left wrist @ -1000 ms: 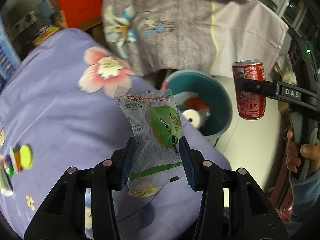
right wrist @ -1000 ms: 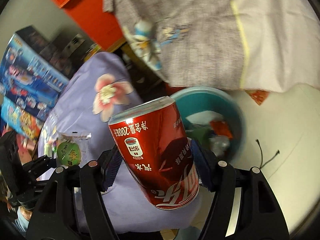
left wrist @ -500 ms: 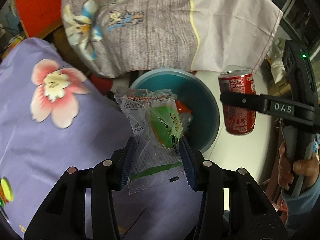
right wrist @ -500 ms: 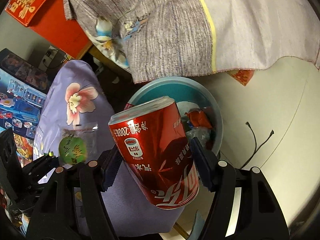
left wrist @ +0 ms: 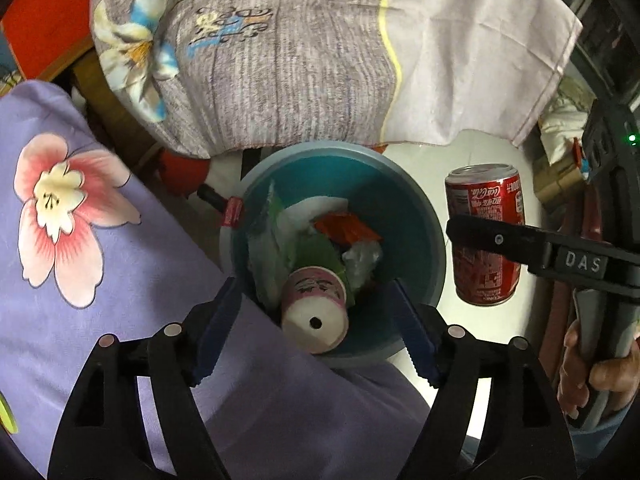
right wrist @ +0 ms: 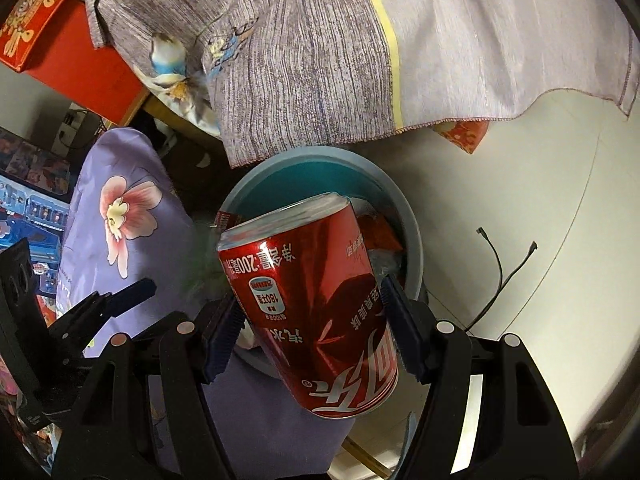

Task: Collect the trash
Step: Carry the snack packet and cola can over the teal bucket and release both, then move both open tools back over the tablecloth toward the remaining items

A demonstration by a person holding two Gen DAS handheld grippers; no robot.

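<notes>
While jaws pinch it, the red can (right wrist: pixel 316 312) tilts, undented.

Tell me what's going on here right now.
A person is clearing trash into a teal bin on the floor. The left gripper hangs over the bin, its jaws opening with nothing between them. The right gripper is clamped on a red soda can, not yet dropped. A paper cup and wrappers lie inside.
</notes>
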